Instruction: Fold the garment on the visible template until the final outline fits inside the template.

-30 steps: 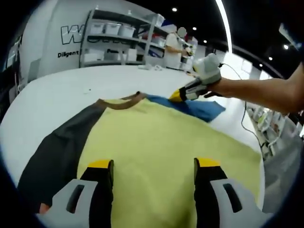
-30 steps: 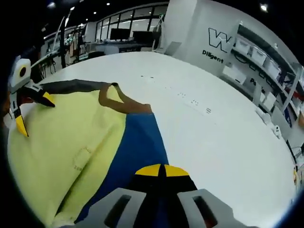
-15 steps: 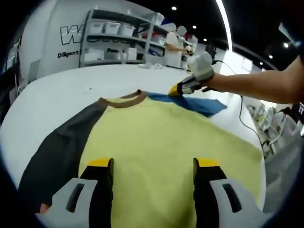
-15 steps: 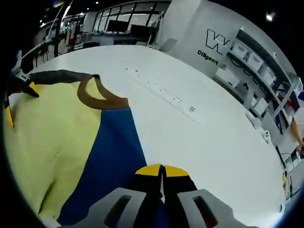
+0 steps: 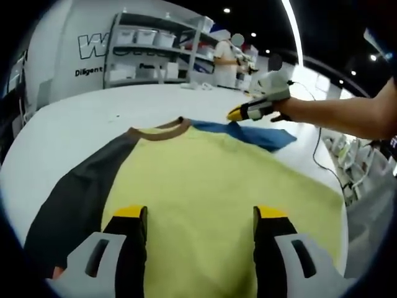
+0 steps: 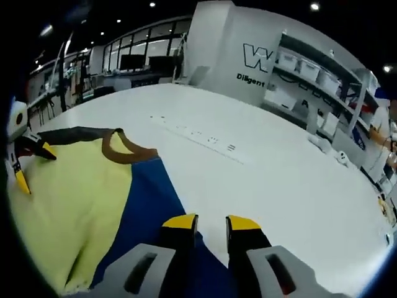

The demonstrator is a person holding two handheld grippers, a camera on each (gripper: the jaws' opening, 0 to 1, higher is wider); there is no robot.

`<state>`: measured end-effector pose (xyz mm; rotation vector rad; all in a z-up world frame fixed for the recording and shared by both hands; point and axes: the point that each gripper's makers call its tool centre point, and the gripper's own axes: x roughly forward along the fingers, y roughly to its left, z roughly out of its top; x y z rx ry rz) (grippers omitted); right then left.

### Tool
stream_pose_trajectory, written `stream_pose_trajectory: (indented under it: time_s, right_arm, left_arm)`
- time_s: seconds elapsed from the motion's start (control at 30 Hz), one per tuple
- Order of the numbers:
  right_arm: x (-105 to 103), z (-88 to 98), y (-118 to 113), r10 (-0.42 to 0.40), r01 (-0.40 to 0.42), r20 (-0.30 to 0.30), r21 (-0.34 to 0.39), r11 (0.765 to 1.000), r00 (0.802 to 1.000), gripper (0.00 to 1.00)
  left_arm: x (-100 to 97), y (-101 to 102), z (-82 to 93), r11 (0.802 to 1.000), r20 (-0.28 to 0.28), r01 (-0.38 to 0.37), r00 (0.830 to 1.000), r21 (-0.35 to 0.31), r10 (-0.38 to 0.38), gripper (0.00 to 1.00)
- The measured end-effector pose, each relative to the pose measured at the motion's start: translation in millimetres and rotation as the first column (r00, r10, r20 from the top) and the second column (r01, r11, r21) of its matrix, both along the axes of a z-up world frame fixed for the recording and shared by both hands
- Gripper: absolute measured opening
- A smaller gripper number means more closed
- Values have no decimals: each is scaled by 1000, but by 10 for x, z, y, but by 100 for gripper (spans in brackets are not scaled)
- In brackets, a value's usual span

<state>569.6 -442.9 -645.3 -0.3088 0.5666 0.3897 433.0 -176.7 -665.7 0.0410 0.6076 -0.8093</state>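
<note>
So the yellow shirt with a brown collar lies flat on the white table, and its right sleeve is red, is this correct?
Not quite: that sleeve is blue, not red. The right gripper view shows it beside the yellow shirt with a brown collar, which does lie flat on the white table. The right tool is open over the blue sleeve.

Matt soft cloth garment [image 5: 205, 180], smooth white table [image 6: 273, 167]

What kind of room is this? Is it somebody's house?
Probably not a house. It looks like a lab or workshop: a big white table holding a shirt, shelves stacked with storage bins, and large lettering on the wall.
</note>
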Motion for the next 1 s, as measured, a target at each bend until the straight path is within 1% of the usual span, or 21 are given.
stream_pose_trajectory:
  time_s: [0.2, 0.23, 0.37, 0.5, 0.57, 0.63, 0.77, 0.9, 0.97, 1.0]
  right_arm:
    - [-91, 113, -87, -40, 39, 35, 14, 999, 999, 42]
    - [-104, 122, -110, -50, 49, 40, 17, 999, 998, 46]
    - [-211, 103, -238, -97, 96, 44, 13, 995, 994, 55]
    - [-388, -16, -342, -116, 116, 17, -5, 993, 993, 57]
    - [-482, -71, -382, -121, 121, 4, -24, 992, 993, 57]
    - [-549, -115, -410, -127, 127, -9, -26, 992, 992, 58]
    - [-632, -188, -429, -136, 135, -31, -32, 990, 990, 58]
    - [-656, -246, -437, -135, 133, -51, -42, 990, 990, 60]
    - [-650, -223, -459, -138, 137, -50, -32, 990, 989, 59]
    - [-653, -217, -472, -139, 137, -51, -43, 990, 989, 57]
  left_arm:
    - [-11, -3, 0, 1000, 1, 3, 1000, 0, -3, 66]
    - [-12, -3, 1, 1000, 1, 3, 1000, 0, -3, 66]
    - [-14, -2, 1, 1000, 1, 3, 1000, 0, -3, 67]
    - [-22, 0, 1, 1000, 0, 5, 1000, 3, -5, 67]
    - [-26, 4, -3, 1000, 0, 6, 1000, 7, -6, 67]
    - [-29, 5, -4, 1000, -1, 6, 1000, 8, -6, 67]
    - [-35, 6, -8, 1000, 0, 7, 1000, 11, -7, 67]
    - [-33, 7, -15, 1000, 2, 7, 1000, 14, -7, 67]
    - [-31, 10, -16, 1000, 3, 8, 1000, 15, -8, 66]
    - [-28, 11, -16, 1000, 3, 8, 1000, 16, -8, 66]
